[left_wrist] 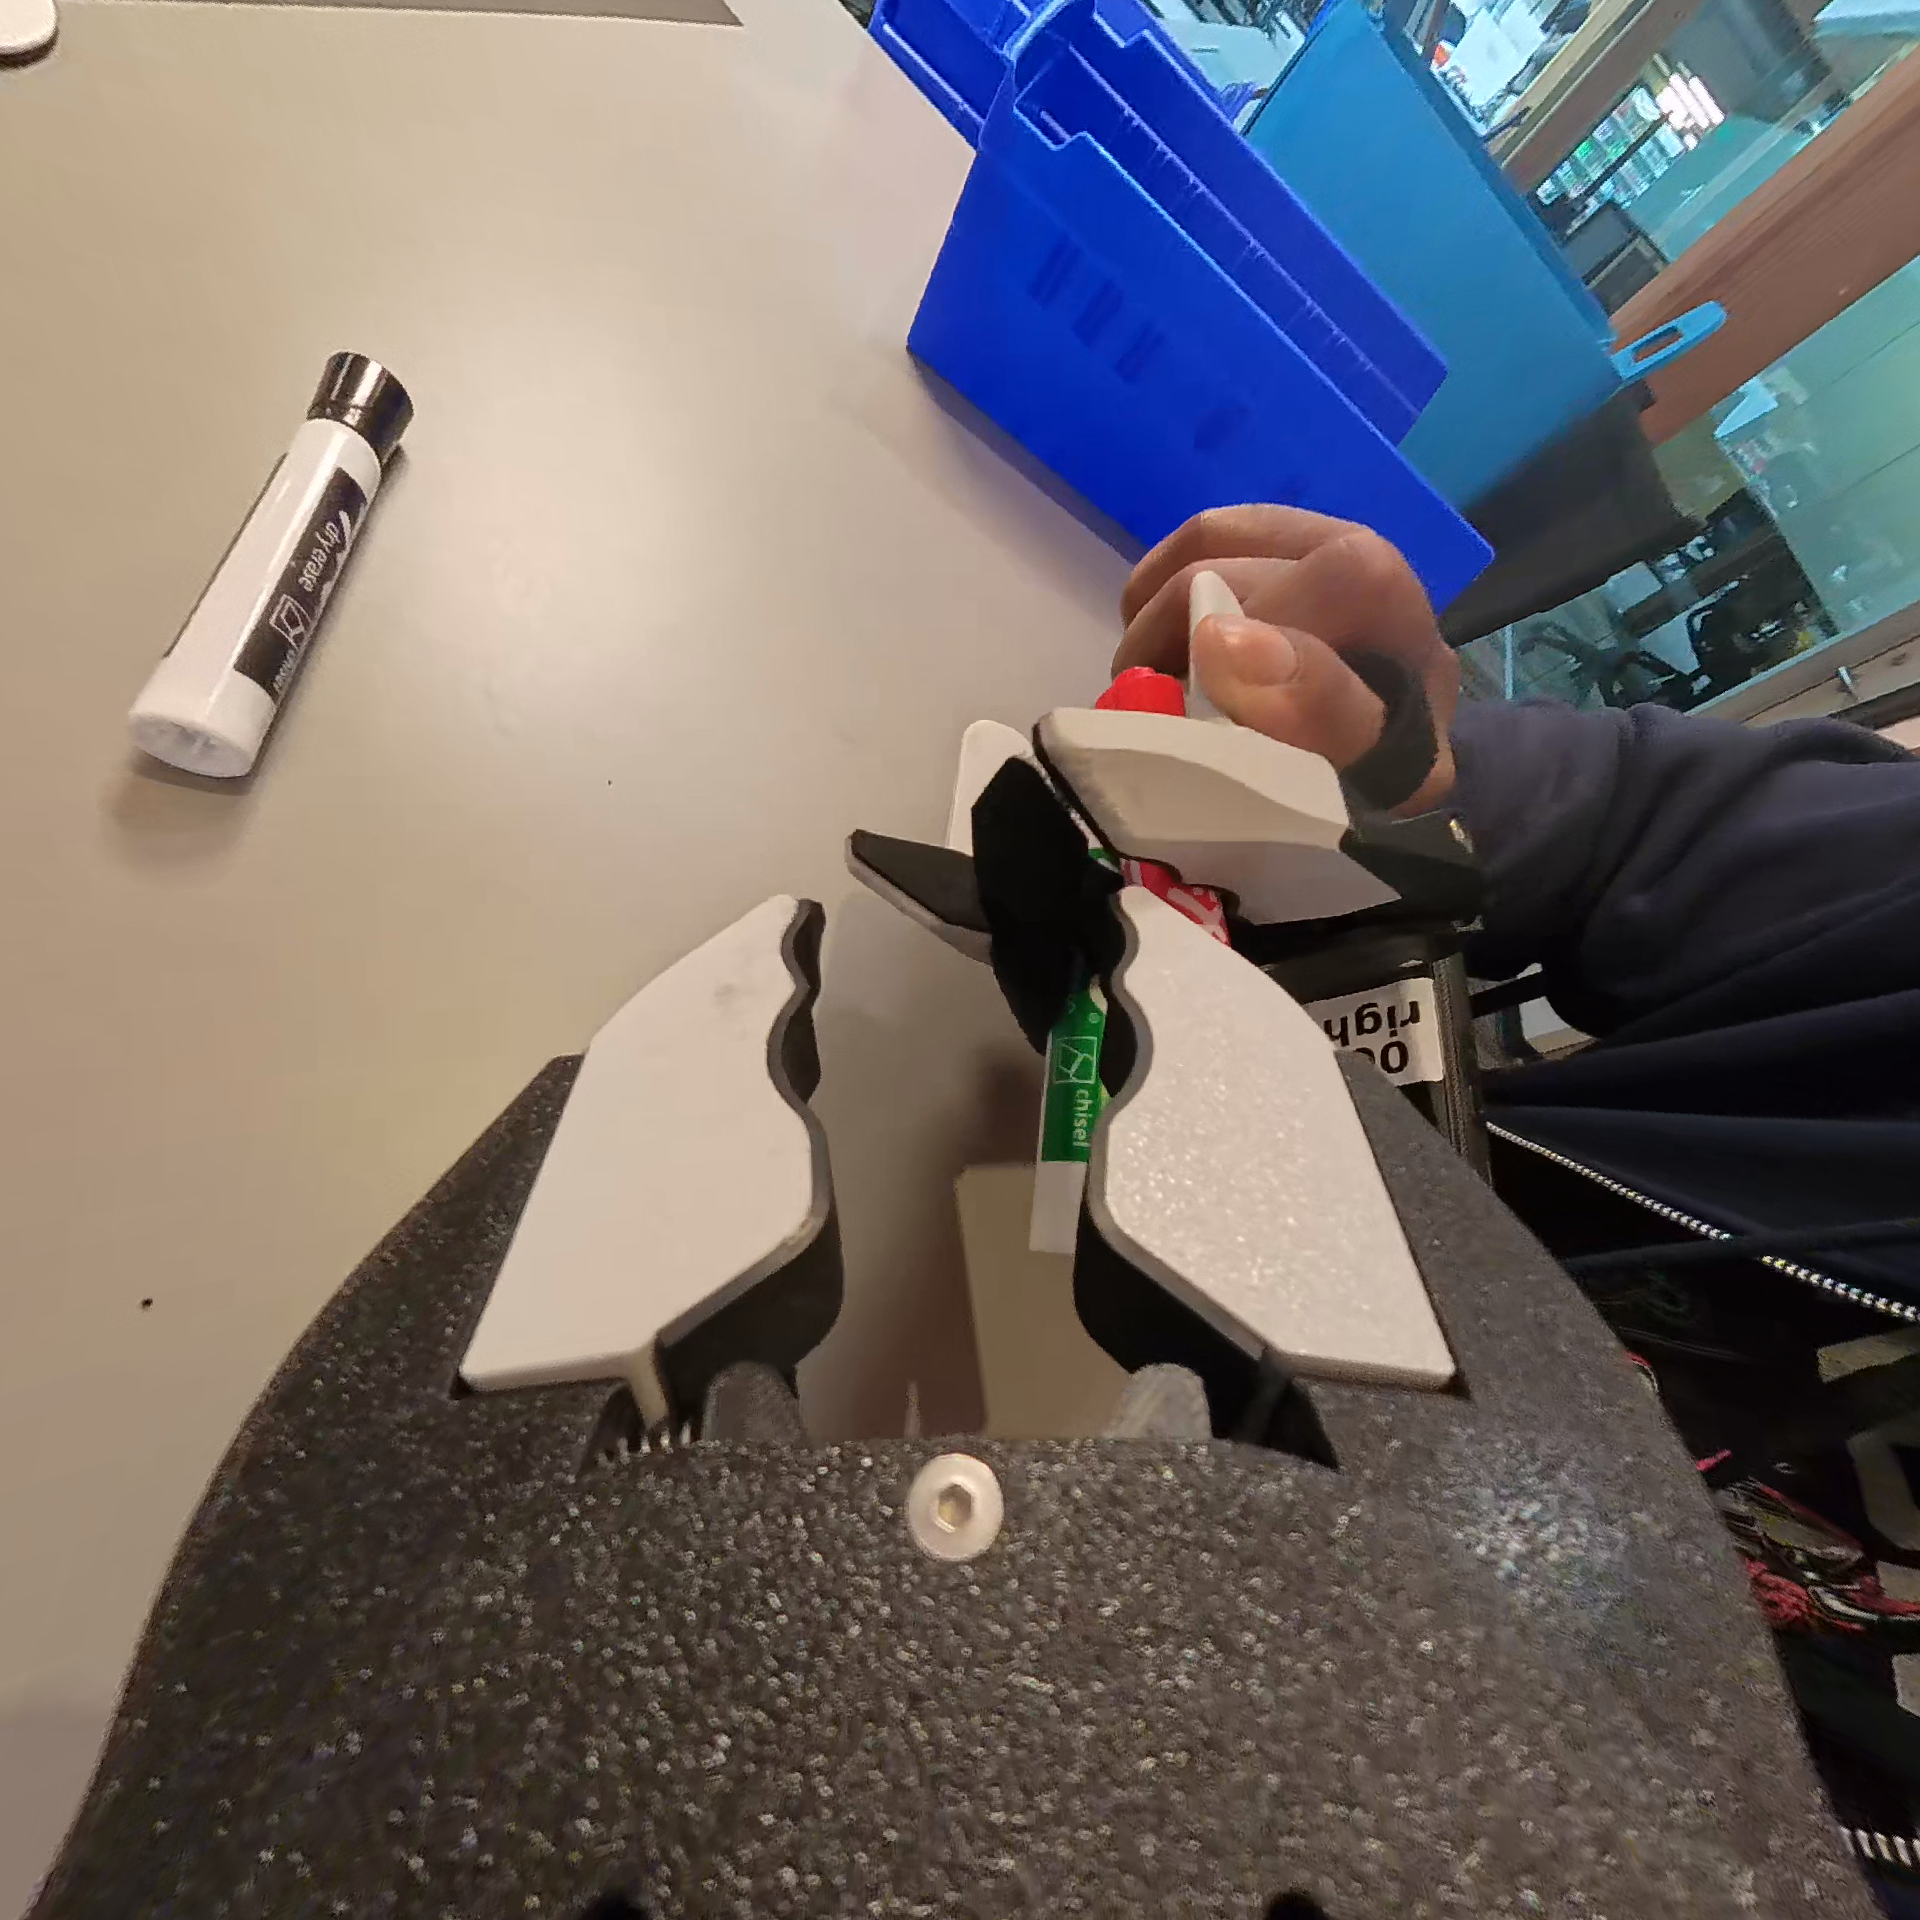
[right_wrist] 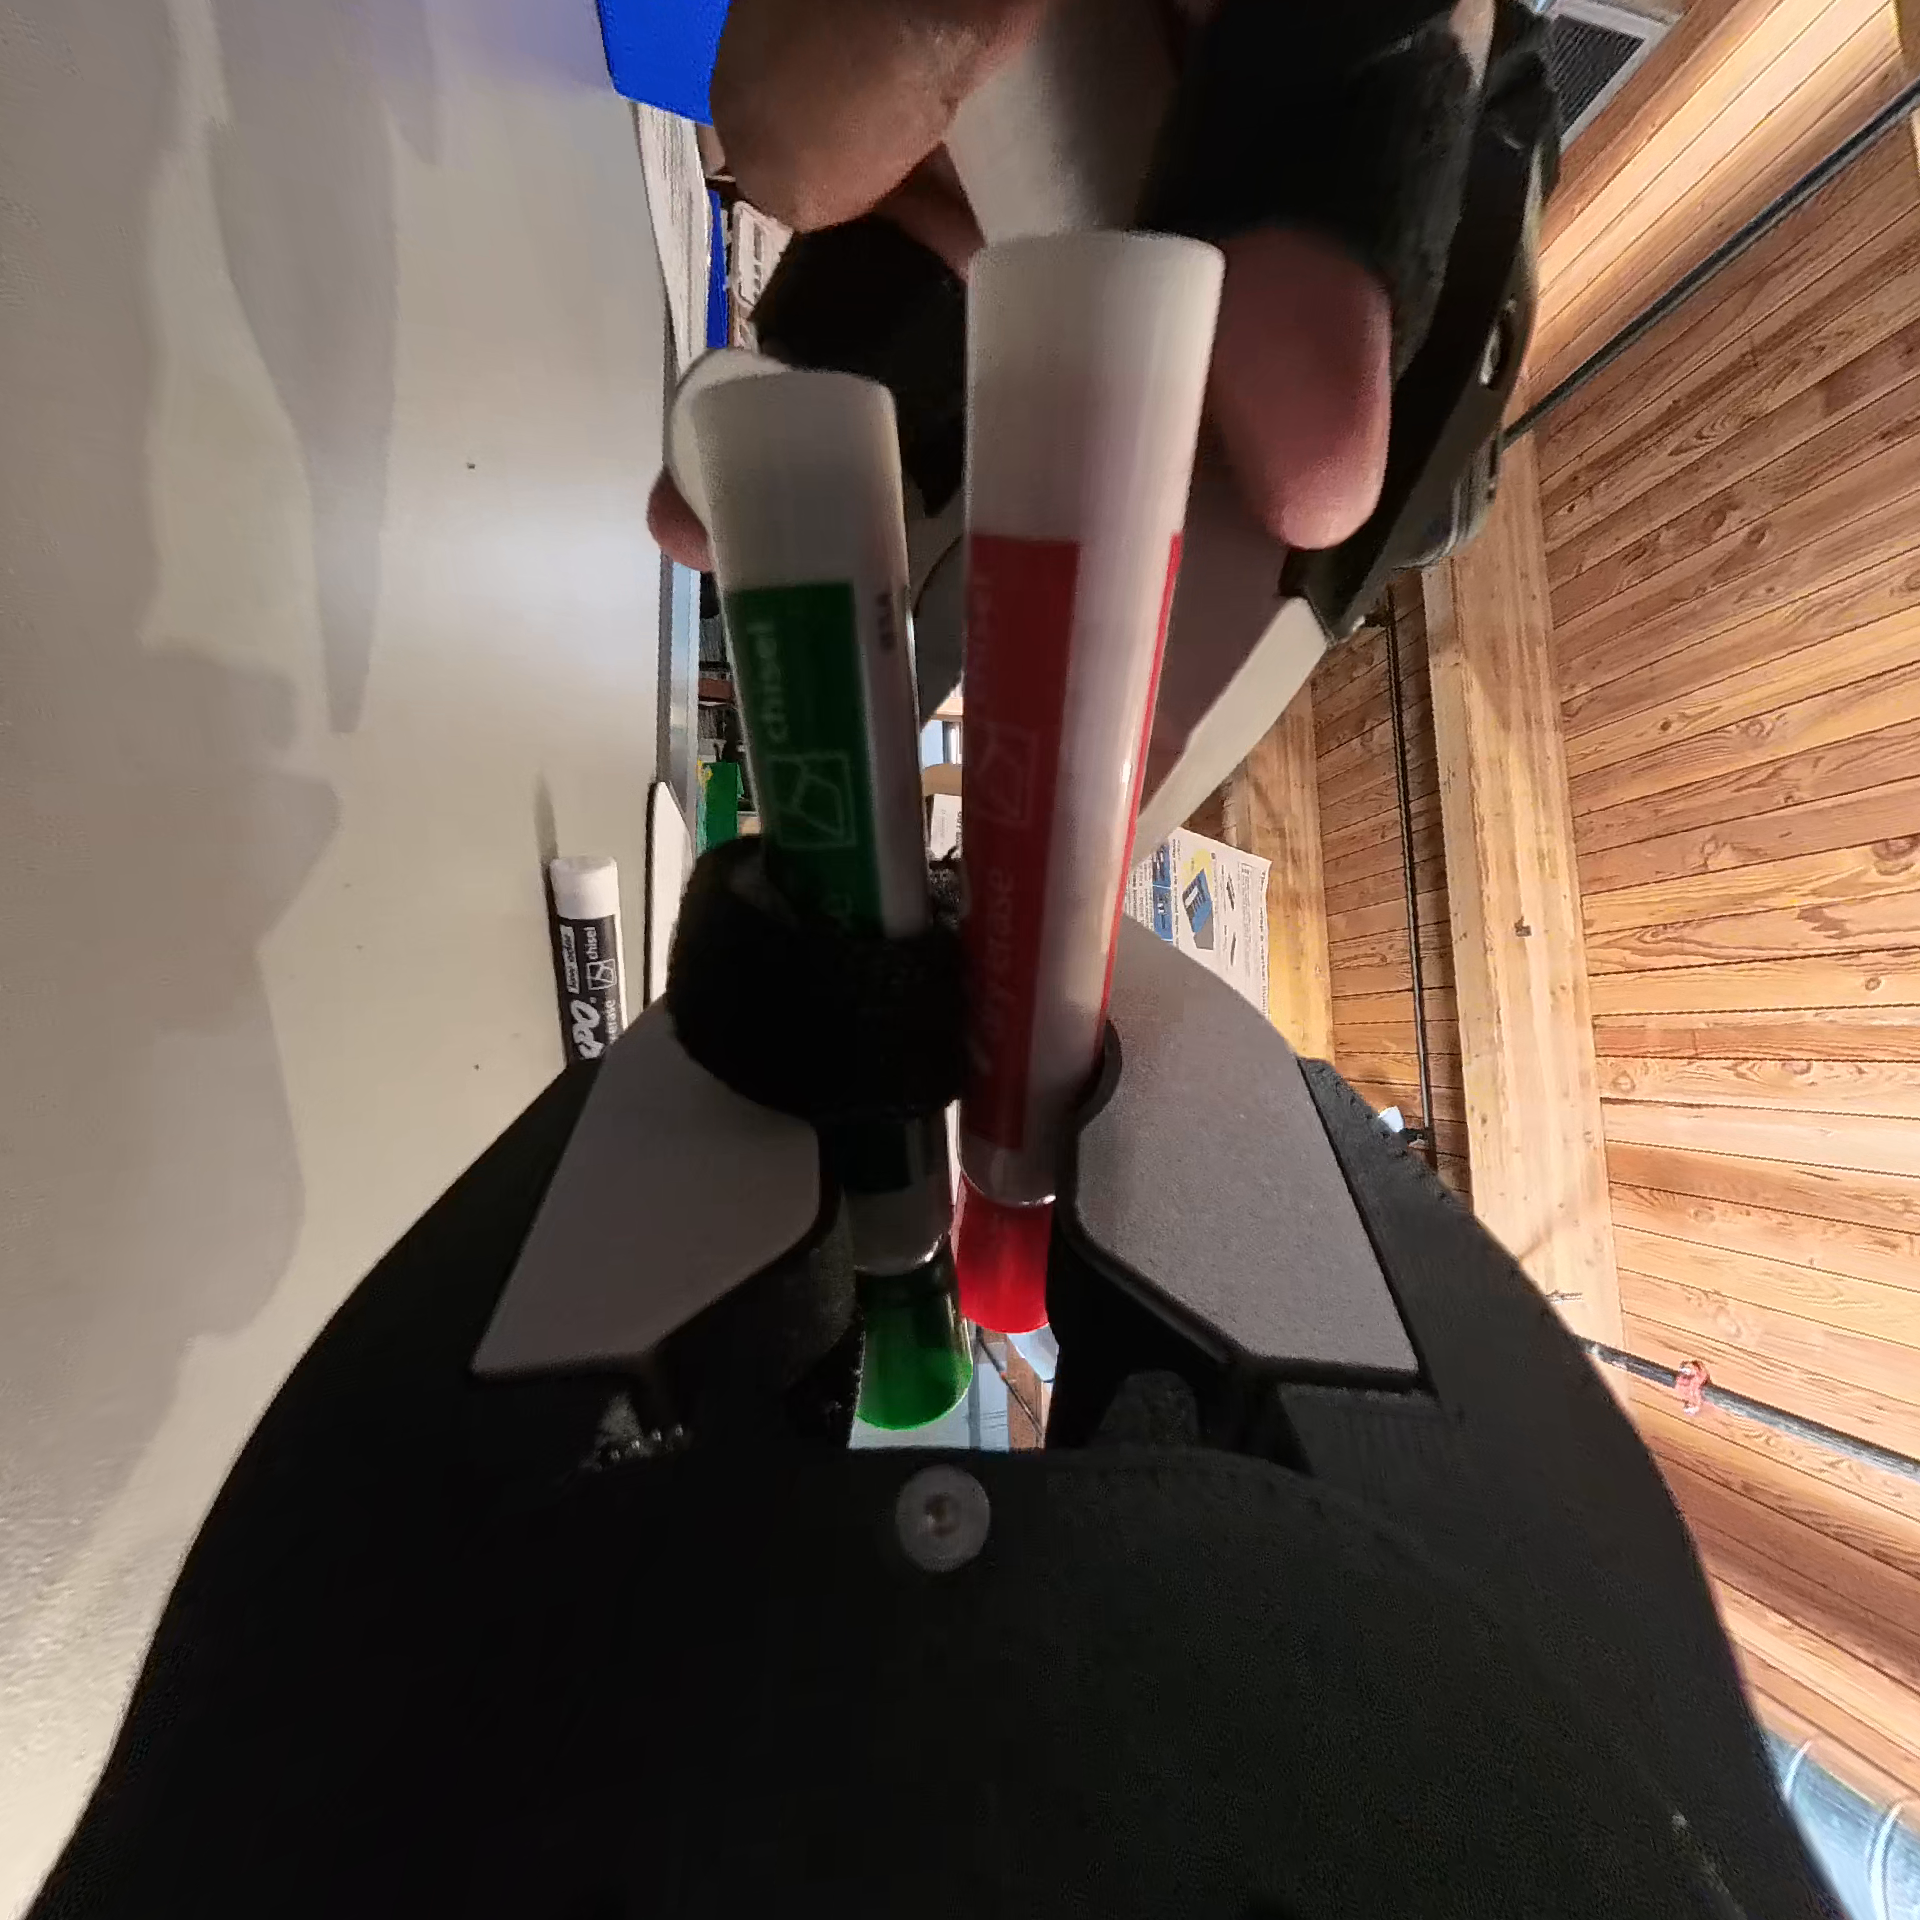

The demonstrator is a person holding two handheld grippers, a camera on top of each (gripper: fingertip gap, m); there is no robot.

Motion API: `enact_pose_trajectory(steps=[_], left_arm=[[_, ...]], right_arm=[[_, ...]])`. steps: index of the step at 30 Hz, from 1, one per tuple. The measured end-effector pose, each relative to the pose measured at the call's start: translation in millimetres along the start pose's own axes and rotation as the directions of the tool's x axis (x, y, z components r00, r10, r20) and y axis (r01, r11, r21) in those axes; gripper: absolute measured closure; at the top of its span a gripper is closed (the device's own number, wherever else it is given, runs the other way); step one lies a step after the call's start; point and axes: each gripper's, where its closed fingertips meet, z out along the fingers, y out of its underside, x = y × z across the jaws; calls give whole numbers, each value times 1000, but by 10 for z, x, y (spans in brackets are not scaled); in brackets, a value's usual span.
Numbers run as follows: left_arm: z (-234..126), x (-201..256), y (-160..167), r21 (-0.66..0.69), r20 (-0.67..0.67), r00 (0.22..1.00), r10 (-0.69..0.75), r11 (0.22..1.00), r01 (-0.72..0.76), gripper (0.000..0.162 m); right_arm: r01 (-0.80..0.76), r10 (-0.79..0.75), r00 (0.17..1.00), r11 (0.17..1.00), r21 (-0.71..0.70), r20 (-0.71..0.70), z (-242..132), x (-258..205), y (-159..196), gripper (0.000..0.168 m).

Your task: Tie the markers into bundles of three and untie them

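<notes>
My right gripper [right_wrist: 935, 997] is shut on a green marker [right_wrist: 821, 727] and a red marker [right_wrist: 1039, 727], which stand side by side between its jaws. A black strap [right_wrist: 821, 1008] wraps the green marker at the fingertips. In the left wrist view my left gripper [left_wrist: 966, 935] is open, its right finger beside the green marker [left_wrist: 1075, 1081] and the strap [left_wrist: 1039, 925]. The right gripper [left_wrist: 1039, 831] comes in from the right with the red marker [left_wrist: 1143, 691]. A black marker [left_wrist: 270, 561] lies loose on the grey table [left_wrist: 623, 520].
Blue plastic bins [left_wrist: 1195, 343] stand at the table's far right. A person's hand [left_wrist: 1278, 623] and dark sleeve [left_wrist: 1662, 883] are behind the right gripper. A hand [right_wrist: 1299, 395] and a white finger [right_wrist: 1226, 707] of the left gripper reach around the marker ends. The tips of both grippers are at nearly the same place.
</notes>
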Motion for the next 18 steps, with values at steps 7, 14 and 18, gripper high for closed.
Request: enact_pose_trajectory(steps=[7,14,18], left_arm=[[-26,-71,-24,15,23,1000,-14,1000,13,123],[10,-22,-13,17,-37,998,-42,999,43,128],[6,-22,-3,10,-38,998,-40,999,40,129]], right_arm=[[23,-23,1000,999,-28,14,27,-49,43,126],[17,-17,1000,1000,-26,20,23,-63,37,126],[25,-25,999,999,-26,21,23,-70,29,126]])
